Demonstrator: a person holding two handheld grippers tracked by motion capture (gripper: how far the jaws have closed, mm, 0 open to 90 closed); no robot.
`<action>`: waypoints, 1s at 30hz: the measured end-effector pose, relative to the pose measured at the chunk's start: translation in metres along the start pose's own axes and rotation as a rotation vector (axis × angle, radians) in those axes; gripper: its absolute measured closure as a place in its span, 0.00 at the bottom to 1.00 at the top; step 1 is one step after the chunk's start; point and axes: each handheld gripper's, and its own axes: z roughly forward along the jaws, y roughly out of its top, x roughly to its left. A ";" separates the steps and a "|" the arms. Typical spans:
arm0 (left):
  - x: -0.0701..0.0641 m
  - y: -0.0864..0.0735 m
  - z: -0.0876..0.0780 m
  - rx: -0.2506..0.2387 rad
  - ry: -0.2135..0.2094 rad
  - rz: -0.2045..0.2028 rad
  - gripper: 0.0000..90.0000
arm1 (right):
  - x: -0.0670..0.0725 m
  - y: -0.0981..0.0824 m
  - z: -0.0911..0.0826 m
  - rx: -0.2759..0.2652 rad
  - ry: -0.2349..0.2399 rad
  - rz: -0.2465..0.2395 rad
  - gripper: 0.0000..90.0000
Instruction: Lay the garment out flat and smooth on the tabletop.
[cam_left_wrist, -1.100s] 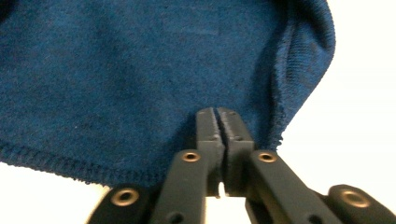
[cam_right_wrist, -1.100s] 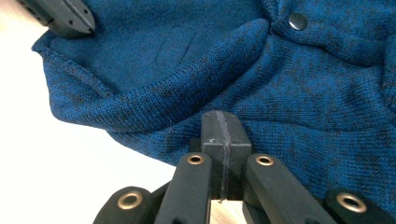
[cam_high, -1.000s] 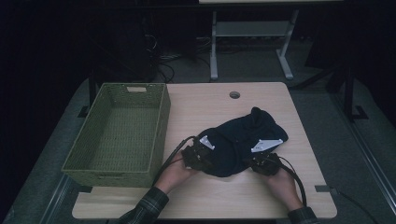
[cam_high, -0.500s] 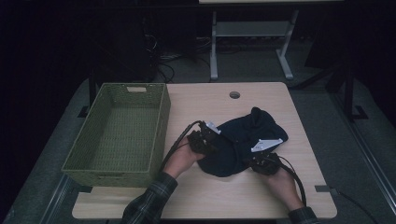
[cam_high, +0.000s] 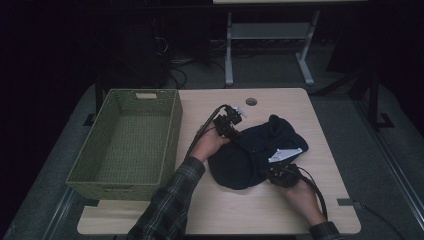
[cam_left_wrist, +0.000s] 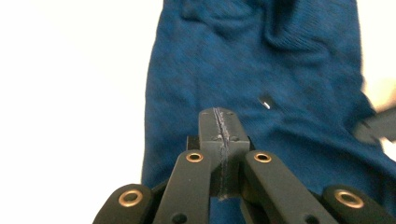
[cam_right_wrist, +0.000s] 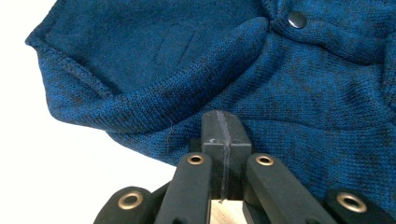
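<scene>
The left hand-held gripper (cam_high: 235, 117) had its jaws pressed fully together on a fold of the dark blue knit garment (cam_high: 250, 155), whose left edge it held toward the far side of the tabletop (cam_high: 300, 210), while the right hand-held gripper (cam_high: 277, 172) pinched the near hem, jaws equally closed. The garment lay bunched at the tabletop's middle, just right of the empty green basket (cam_high: 80, 172). Folding neatly probably called for both pinches staying firm and the carried edge laid flat before release.

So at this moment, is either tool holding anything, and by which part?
Both tools are shut with no cloth visibly pinched. The left tool and right tool sit over the dark blue knit garment; whether either grips it cannot be told.
</scene>
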 end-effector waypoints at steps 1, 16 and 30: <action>0.003 0.002 0.003 0.007 0.002 0.005 1.00 | 0.000 0.000 0.000 -0.001 -0.003 0.001 1.00; 0.022 0.000 0.055 0.116 0.041 -0.039 1.00 | 0.001 0.000 0.000 0.007 -0.011 -0.011 1.00; 0.009 -0.021 0.040 0.131 0.037 -0.063 1.00 | -0.007 -0.002 -0.006 0.025 -0.022 -0.004 1.00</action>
